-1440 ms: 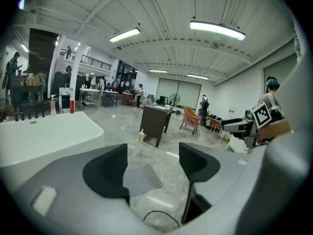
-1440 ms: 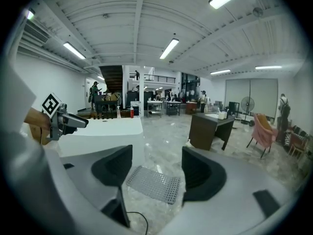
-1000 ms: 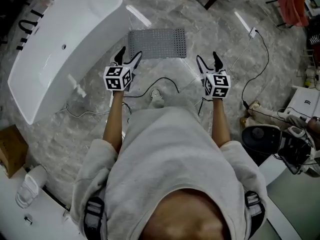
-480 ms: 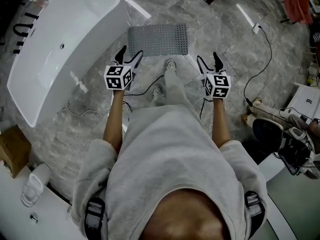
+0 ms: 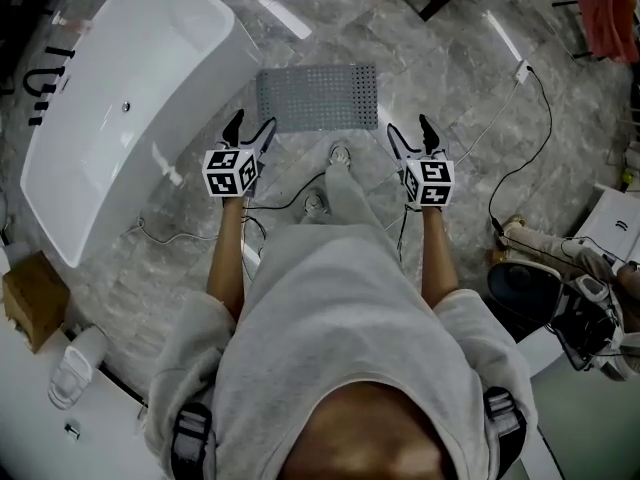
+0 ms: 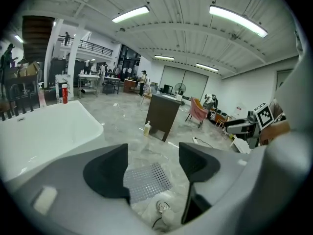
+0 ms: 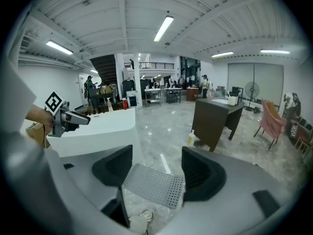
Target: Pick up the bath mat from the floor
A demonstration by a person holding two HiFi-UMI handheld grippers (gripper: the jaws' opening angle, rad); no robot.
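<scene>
Though short of the mat (image 5: 318, 96) ahead and below, holding left gripper (image 5: 252, 125) and right gripper (image 5: 408, 128) agape and empty, mid-approach; next, stoop and pinch its near edge

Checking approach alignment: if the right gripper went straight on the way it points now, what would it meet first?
Probably the bath mat on the floor: it lies framed between the open jaws of the right gripper, nothing before it. Depth is unclear; it might touch floor just short.
</scene>
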